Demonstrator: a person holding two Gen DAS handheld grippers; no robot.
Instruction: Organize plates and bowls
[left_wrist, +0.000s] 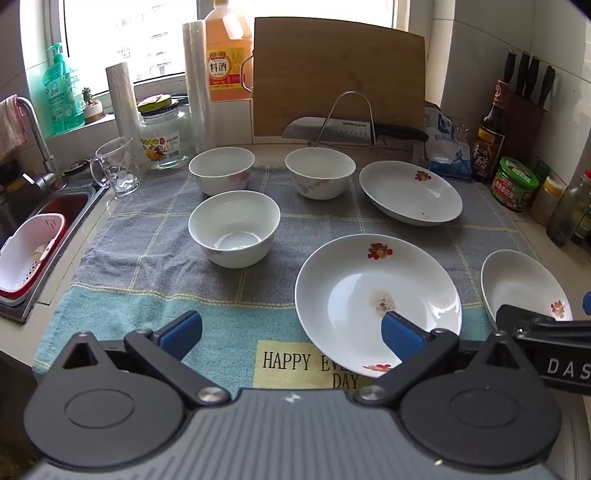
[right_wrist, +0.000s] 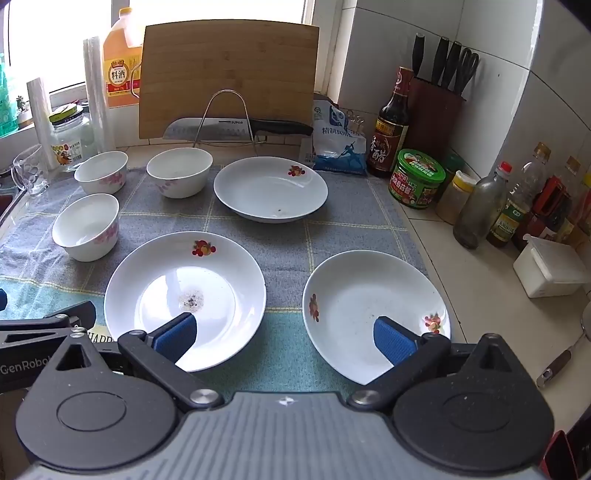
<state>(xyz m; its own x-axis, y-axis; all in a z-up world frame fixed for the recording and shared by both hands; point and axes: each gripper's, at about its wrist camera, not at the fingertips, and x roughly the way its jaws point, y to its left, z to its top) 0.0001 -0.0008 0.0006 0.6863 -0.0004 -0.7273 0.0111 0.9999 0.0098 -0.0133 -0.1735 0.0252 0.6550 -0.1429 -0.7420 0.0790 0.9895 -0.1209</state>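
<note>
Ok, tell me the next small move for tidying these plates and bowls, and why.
Probably lower the right gripper onto the rim of the near right plate, ready to stack it on the near left plate. Both grippers are open and hold nothing, all three plates and three bowls lie apart on the cloth, and that plate sits just under the right gripper's fingers.

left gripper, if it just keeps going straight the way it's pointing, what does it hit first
Most likely the bare towel: the open left gripper aims between the nearest bowl and the near plate. Its right finger overlaps that plate, though depth is unclear.
</note>
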